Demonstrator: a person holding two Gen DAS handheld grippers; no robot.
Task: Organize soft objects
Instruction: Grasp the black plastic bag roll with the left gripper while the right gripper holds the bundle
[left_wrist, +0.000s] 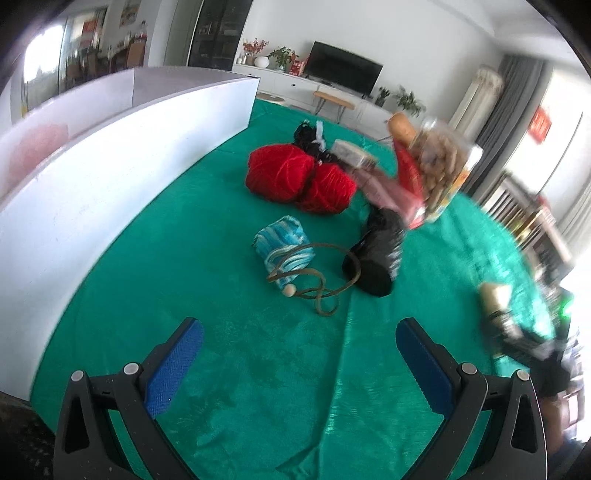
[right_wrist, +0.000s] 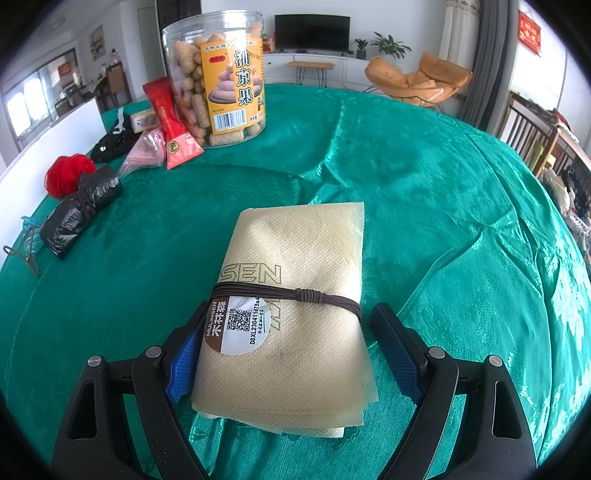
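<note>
My left gripper (left_wrist: 299, 350) is open and empty above the green tablecloth (left_wrist: 258, 387). Ahead of it lie a blue-white yarn bundle (left_wrist: 284, 247) with a brown cord (left_wrist: 325, 291), a black rolled bag (left_wrist: 376, 254) and two red yarn balls (left_wrist: 299, 177). My right gripper (right_wrist: 291, 347) is open around a folded beige non-woven bag (right_wrist: 295, 314) tied with a brown band. The bag lies on the cloth between the blue pads (right_wrist: 397, 354); the left pad touches its edge, the right one stands apart. The black roll (right_wrist: 79, 210) and red yarn (right_wrist: 66, 175) show at far left.
A white box (left_wrist: 92, 177) with a tall wall stands at the left. A clear snack jar (right_wrist: 218, 77), a red packet (right_wrist: 171, 125), a pink packet (right_wrist: 146, 151) and a black fabric item (right_wrist: 114, 142) sit at the back. The right gripper shows blurred in the left wrist view (left_wrist: 517, 332).
</note>
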